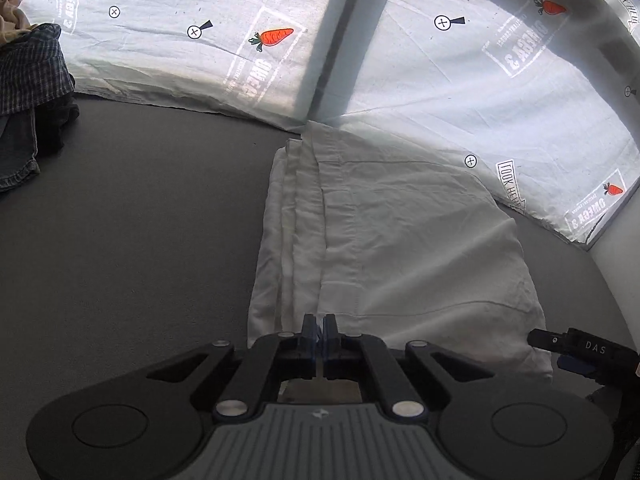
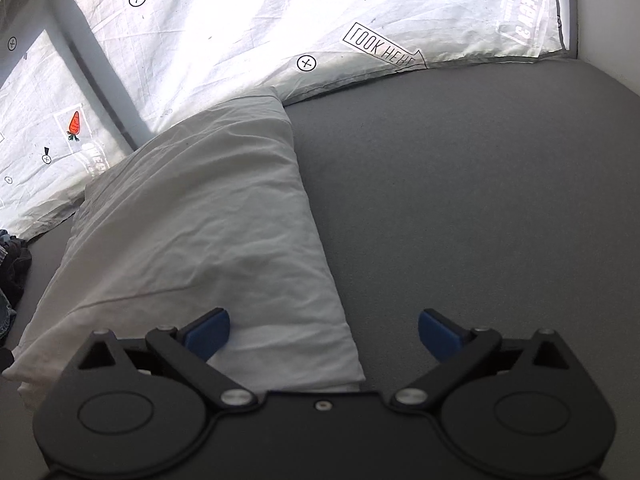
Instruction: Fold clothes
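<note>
A white garment (image 1: 384, 236) lies folded into a long rectangle on the grey table (image 1: 140, 220), with stacked fold edges along its left side. My left gripper (image 1: 319, 330) is shut, its tips at the garment's near edge; whether cloth is pinched between them is not clear. My right gripper (image 2: 324, 330) is open over the garment's near right corner (image 2: 208, 216), its left pad (image 2: 208, 334) above the cloth and its right pad (image 2: 438, 332) above bare table. The right gripper also shows in the left wrist view (image 1: 576, 350) at the garment's near right edge.
A pile of other clothes, plaid and denim (image 1: 28, 92), sits at the far left of the table; its edge shows in the right wrist view (image 2: 12, 268). A white printed sheet with carrots (image 1: 276, 36) covers the window behind. A white wall (image 2: 608, 20) bounds the right side.
</note>
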`<control>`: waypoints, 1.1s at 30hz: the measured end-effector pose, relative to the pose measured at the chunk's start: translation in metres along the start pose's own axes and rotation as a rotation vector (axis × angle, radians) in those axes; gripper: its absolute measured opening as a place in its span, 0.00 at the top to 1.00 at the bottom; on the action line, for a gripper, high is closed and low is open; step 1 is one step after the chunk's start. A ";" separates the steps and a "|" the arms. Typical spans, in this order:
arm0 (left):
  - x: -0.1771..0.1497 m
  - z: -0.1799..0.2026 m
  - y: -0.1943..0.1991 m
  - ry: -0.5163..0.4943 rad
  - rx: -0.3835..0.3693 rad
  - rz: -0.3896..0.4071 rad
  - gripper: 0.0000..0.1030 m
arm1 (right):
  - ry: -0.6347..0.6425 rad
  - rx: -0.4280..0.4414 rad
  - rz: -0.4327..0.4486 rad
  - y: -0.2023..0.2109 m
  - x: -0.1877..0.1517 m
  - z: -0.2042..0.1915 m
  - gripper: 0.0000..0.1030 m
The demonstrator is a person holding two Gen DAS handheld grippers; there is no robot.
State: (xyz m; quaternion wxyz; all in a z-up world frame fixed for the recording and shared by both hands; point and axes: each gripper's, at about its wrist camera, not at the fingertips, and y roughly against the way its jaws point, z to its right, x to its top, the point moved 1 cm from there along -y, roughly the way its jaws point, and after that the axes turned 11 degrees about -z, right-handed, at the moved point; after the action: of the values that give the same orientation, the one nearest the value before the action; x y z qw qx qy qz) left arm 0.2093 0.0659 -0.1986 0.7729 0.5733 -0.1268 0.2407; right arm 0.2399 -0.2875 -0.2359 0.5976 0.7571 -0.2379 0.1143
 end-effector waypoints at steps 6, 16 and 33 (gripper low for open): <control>0.010 0.011 0.008 -0.045 0.020 0.020 0.91 | 0.028 -0.032 0.003 0.008 0.005 -0.003 0.01; 0.044 0.020 0.019 -0.188 0.132 0.034 0.16 | 0.139 -0.085 0.018 0.014 0.024 -0.024 0.01; 0.105 0.008 -0.093 -0.306 0.099 -0.120 0.00 | 0.256 0.042 -0.024 -0.046 0.101 -0.043 0.00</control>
State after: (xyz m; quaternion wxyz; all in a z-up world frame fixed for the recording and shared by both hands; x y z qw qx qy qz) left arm 0.3471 0.0610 -0.2235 0.7284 0.6471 -0.1966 0.1096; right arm 0.3547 -0.2614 -0.2179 0.6083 0.7515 -0.1483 0.2080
